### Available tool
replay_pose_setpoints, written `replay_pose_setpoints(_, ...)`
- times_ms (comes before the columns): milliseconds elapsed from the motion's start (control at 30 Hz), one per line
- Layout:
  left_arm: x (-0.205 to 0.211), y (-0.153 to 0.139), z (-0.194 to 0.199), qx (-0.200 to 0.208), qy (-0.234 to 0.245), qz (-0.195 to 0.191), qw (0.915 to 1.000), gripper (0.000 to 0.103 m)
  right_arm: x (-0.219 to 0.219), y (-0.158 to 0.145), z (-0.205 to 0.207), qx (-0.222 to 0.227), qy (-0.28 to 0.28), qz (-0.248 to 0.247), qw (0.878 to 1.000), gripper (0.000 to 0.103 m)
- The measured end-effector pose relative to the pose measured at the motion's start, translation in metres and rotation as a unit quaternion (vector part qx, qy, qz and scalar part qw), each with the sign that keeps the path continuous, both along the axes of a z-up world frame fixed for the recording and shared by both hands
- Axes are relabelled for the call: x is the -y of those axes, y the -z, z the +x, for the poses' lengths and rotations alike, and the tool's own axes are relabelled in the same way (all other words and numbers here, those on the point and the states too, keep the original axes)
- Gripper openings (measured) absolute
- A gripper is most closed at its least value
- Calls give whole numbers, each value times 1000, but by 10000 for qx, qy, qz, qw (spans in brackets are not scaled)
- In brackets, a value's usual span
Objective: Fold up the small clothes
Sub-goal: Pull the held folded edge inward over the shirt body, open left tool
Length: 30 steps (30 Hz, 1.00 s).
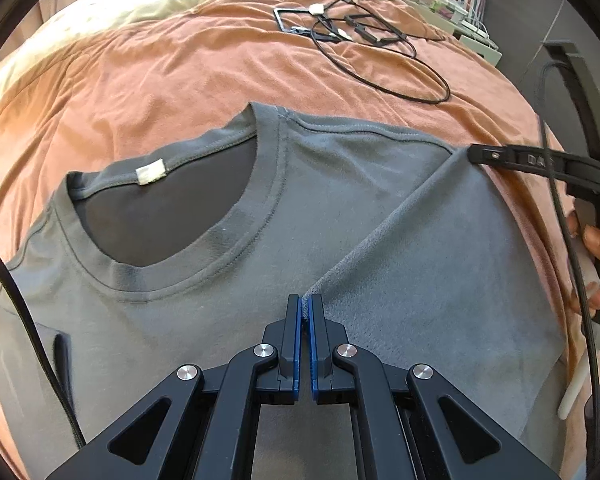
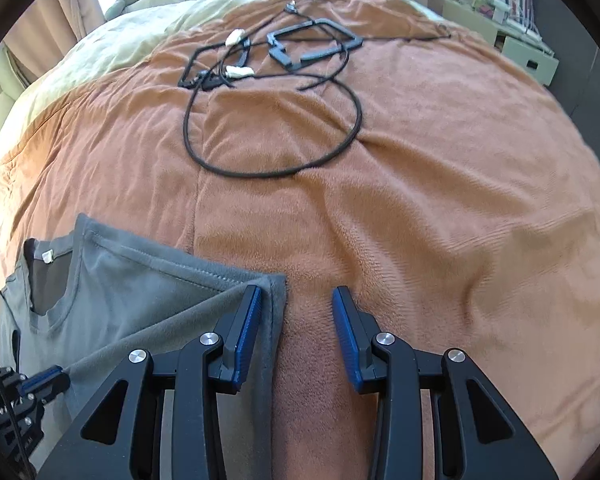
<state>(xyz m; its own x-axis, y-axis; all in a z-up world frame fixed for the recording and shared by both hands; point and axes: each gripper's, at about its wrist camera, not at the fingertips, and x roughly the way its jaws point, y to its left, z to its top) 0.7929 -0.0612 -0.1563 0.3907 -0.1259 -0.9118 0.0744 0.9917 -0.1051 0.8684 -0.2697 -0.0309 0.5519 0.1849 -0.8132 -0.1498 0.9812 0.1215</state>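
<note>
Grey T-shirt (image 1: 204, 280), lower half hidden behind left gripper (image 1: 306, 312)

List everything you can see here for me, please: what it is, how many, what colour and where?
T-shirt: one, grey, flat on the blanket, one side folded over.
Blanket: one, orange-brown, covering the bed.
Quilt: one, pale yellow-green, at the far end of the bed.
Cable: one long loop, black, on the blanket beyond the shirt.
Frames: about two, black, tangled with the cable.
Shelf unit: one, pale green, beside the bed on the right.
Left gripper: black with blue pads, shut on the shirt's folded edge.
Right gripper: black with blue pads, open at the shirt's corner.
Hand: one, holding the right gripper.
</note>
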Motion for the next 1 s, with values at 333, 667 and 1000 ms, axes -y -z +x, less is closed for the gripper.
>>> replay_pose_setpoints(333, 1, 7, 1, -47, -94, 92, 9999, 3, 31, -5, -54, -195, -335, 593, 9975, 34)
replay_pose_setpoints(667, 5, 7, 5, 86, -98, 112, 9999, 4, 23, 8, -81, -393, -752, 260, 9961, 34)
replay_pose_setpoints(1000, 21, -13, -21, 133, -129, -306, 9994, 45, 31, -3, -125, -419, -717, 48, 9965, 34)
